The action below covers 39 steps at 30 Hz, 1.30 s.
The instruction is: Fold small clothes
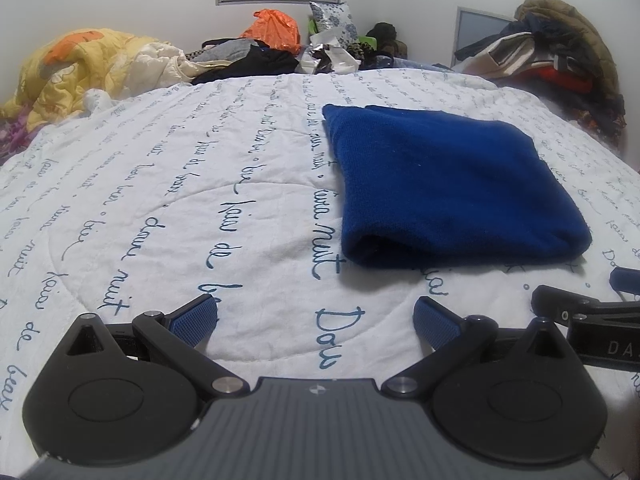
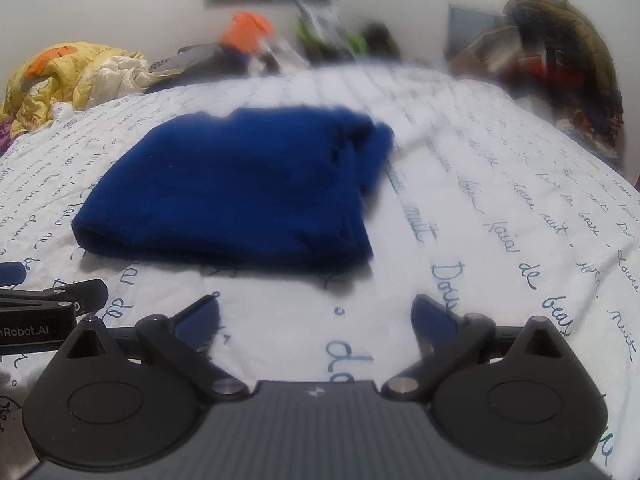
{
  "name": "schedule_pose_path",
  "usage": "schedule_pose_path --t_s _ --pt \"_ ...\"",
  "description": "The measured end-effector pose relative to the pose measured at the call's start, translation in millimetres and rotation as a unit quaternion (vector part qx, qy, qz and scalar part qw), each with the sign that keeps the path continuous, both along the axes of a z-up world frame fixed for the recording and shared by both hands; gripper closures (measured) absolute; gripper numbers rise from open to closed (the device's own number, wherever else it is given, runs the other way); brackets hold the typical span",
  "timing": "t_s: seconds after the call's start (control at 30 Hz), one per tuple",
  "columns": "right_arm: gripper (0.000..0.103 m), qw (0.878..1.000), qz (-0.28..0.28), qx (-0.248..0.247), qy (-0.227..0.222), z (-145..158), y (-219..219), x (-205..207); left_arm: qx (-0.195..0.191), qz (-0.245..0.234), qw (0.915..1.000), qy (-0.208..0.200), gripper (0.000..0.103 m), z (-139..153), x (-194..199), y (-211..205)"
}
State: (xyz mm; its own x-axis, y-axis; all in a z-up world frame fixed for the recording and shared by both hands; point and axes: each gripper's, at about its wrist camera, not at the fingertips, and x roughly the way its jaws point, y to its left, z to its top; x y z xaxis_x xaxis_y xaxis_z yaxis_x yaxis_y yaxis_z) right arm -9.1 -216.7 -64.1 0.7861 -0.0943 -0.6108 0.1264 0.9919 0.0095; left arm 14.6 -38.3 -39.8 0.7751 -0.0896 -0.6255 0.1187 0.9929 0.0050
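Both grippers hover spread wide above the bedspread [image 1: 160,200], holding nothing.
Left gripper [image 1: 316,320] and right gripper [image 2: 316,316] sit side by side; the folded blue garment [image 1: 440,184] lies flat just ahead.

Blue knit garment [image 1: 448,184], folded into a flat rectangle w/ rounded fold edge nearest; lay on white quilt [image 1: 200,200].
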Motion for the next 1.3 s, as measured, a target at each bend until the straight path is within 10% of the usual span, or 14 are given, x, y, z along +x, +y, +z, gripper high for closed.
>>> schedule_pose_path --t_s 1.3 --pt "0.0 1.0 -0.008 0.007 0.005 12.2 2.2 -4.8 -0.003 0.009 0.9994 0.035 0.0 8.1 -2.8 7.7"
